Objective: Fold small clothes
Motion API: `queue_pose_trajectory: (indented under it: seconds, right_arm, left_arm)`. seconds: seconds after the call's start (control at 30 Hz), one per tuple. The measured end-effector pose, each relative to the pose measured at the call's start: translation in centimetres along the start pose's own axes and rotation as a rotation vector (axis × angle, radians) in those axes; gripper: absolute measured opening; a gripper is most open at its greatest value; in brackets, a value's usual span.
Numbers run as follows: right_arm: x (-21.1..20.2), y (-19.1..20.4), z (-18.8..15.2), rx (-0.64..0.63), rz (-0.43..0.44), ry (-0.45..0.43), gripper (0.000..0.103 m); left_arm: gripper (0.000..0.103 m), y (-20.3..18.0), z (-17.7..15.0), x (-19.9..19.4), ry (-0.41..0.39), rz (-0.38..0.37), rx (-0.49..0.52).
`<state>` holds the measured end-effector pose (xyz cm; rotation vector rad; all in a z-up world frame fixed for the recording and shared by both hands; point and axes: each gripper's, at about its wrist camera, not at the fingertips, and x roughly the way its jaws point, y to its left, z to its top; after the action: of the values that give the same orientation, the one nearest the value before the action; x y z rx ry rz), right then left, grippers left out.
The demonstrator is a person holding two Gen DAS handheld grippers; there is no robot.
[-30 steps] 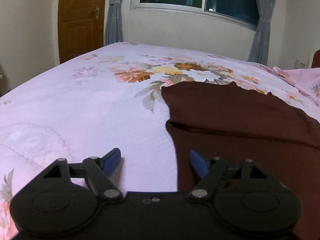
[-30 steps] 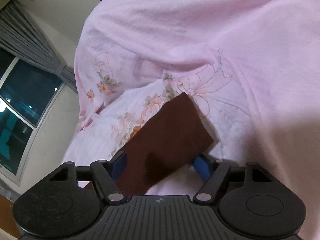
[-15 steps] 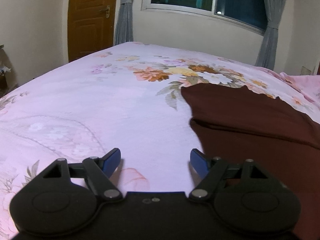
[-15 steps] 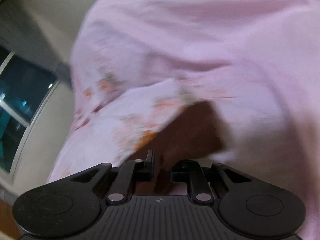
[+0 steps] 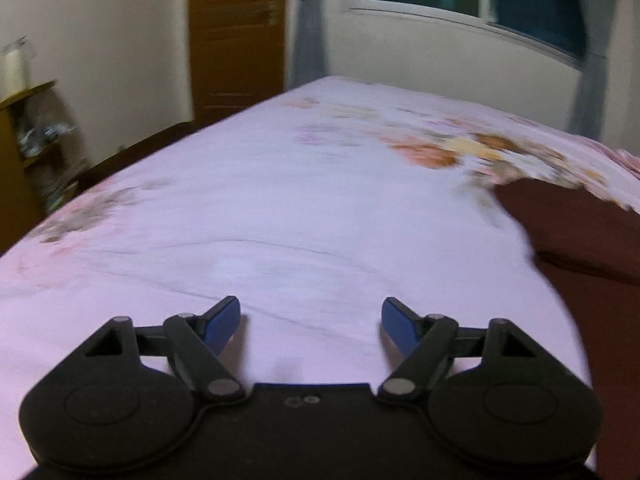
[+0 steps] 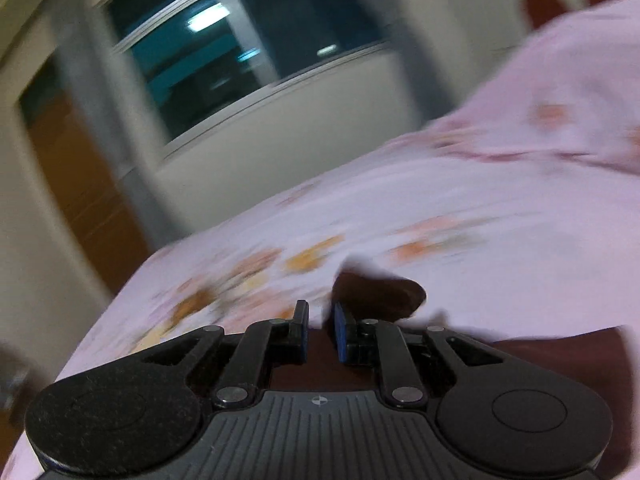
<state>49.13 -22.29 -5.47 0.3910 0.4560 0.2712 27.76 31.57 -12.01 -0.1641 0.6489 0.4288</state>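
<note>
The dark red cloth [image 6: 376, 292] lies on the pink flowery bed [image 6: 500, 216], and one corner of it is now lifted up off the sheet. A moment ago that corner lay flat between the wide fingers of the right claw [image 6: 320, 332]; now the claw has closed and pinches the corner tight, and the whole view is blurry and tipped, with the window [image 6: 224, 52] swung into sight, so the hand seems to be carrying the corner fast across the cloth. The left claw [image 5: 311, 322] has slid away to the side. It is spread wide, opening a little more, with only bare sheet under it, and the cloth [image 5: 580, 232] is now far off at its right edge. I think a fold has started, and the corner next needs to be laid down neatly.
</note>
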Motion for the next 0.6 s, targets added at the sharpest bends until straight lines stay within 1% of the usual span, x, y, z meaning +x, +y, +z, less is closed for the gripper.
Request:
queue_pose_trajectory:
  seconds: [0.07,0.17,0.23,0.37,0.43,0.47,0.5,0.53,0.6]
  right_arm:
    - [1.9,3.9,-1.7,-0.067,0.055,0.039,0.015]
    - [4.4,9.0,-4.8,-0.179,0.099,0.086,0.015]
    - [5.6,11.9,-6.9,-0.230,0.128,0.112,0.015]
    - [7.5,16.0,-10.9,-0.324,0.172,0.159,0.015]
    - [7.9,17.1,-12.5,-0.357,0.182,0.179,0.015]
    - [8.1,17.1,-12.8,-0.344,0.177,0.182,0.015]
    - [7.8,16.4,-12.8,-0.273,0.190,0.179,0.016]
    - [7.0,14.7,-12.4,-0.166,0.199,0.159,0.016]
    - [5.2,10.6,-11.0,-0.032,0.140,0.113,0.016]
  left_arm:
    - [0.079,2.4,0.6,0.7,0.031,0.020,-0.006]
    - [0.079,5.4,1.1,0.9,0.039,0.081,0.004]
    - [0.079,7.2,1.3,1.0,0.042,0.099,-0.019]
    - [0.080,9.7,1.7,1.6,0.061,0.126,-0.032]
    - [0.080,10.7,1.7,1.8,0.061,0.133,-0.044]
    - [0.081,11.2,1.6,1.8,0.062,0.131,-0.054]
    - [0.081,11.4,1.4,1.9,0.060,0.119,-0.059]
    - [0.082,11.6,1.3,1.9,0.047,0.109,-0.060]
    - [0.082,11.9,1.0,2.0,0.030,0.119,-0.071]
